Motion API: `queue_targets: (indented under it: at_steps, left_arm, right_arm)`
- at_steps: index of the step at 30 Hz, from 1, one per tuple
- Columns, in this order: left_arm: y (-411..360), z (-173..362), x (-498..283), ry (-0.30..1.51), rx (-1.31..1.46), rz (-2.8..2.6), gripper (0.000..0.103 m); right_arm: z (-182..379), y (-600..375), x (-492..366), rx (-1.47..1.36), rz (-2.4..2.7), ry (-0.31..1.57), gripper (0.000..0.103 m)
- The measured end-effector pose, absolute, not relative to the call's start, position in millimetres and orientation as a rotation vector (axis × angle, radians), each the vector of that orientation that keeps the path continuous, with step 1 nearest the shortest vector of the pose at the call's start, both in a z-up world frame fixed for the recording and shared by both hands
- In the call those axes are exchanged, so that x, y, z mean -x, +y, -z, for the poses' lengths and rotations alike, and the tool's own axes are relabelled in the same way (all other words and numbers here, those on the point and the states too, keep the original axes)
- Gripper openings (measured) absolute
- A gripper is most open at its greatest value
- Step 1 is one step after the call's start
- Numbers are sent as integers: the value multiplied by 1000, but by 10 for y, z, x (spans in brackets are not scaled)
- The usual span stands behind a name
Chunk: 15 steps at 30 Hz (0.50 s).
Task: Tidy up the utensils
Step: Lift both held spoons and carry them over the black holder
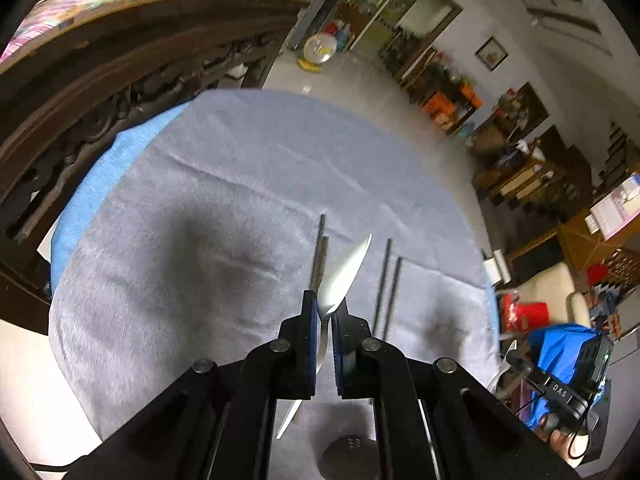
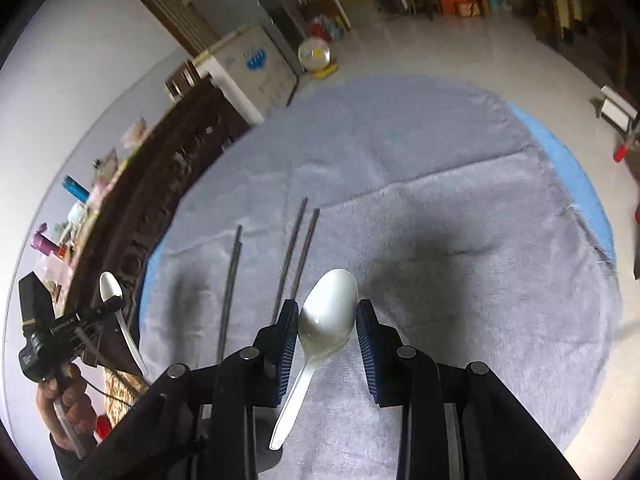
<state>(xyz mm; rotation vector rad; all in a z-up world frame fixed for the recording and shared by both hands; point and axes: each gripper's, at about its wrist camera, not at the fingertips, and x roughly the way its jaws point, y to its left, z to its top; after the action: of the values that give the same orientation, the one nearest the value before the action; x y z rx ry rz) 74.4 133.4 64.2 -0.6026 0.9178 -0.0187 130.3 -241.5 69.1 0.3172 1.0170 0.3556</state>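
1. White plastic spoons, one per gripper, both lifted clear above grey cloth [image 1: 224, 184].
2. Left gripper [image 1: 325, 312] clamped shut on left spoon [image 1: 346, 270], seen edge-on, bowl poking forward past the tips, handle trailing back between the jaws.
3. Right gripper [image 2: 327, 320] closed on right spoon [image 2: 329, 312]; bowl sits face-up between the pads, left pad touching its rim, contact on the right side hard to make out.
4. Likely light, stiff, smooth and a bit slippery; thin handle may flex, and a hard squeeze on the bowl could pop it out sideways.
5. Better hold probably at the neck or upper handle, pads flat across the narrow width, rather than on the curved bowl.
6. Two chopstick pairs lie on the cloth ahead: near pair [image 2: 296, 256] just beyond the right tips, far pair [image 2: 231, 288] further left, roughly parallel, well apart from each other.
7. Wide bare cloth to the right of the chopsticks, ample room to set spoons down in line.
8. Blue mat [image 2: 568, 168] shows past the cloth's right and left borders; table edge drops off beyond it, so keep placements well inside the cloth.
9. Dark carved furniture [image 1: 100, 92] stands close on the left; little swing room there for the left hand [image 2: 66, 404].
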Motion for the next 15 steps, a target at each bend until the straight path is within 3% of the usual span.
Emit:
queue_targets:
  at_steps: [15]
  left_arm:
    - [885, -1178, 32, 656, 548, 90, 7]
  right_arm:
    - [-1361, -2074, -382, -237, -346, 716, 32]
